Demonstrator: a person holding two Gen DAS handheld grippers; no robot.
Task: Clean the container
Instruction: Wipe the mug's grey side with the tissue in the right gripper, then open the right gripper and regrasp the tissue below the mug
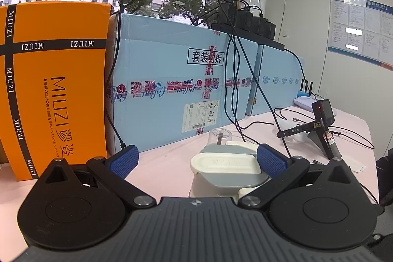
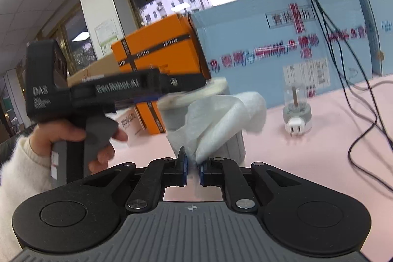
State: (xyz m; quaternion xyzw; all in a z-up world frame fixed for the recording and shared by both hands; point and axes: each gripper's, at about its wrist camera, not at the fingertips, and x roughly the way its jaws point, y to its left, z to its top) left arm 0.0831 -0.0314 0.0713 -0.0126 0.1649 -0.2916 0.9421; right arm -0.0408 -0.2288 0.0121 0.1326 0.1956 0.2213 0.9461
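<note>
A grey container with a cream lid stands on the pink table. My left gripper is open above its lid, the right blue pad against the lid's side, the left pad apart. In the right wrist view the same container stands ahead, with the left gripper over its top. My right gripper is shut on a white paper towel that drapes against the container's side.
An orange MIUZI box and long blue cartons stand behind the table. A clear-domed grey unit with a plug stands to the right. Black cables trail over the table. A camera on a stand is at far right.
</note>
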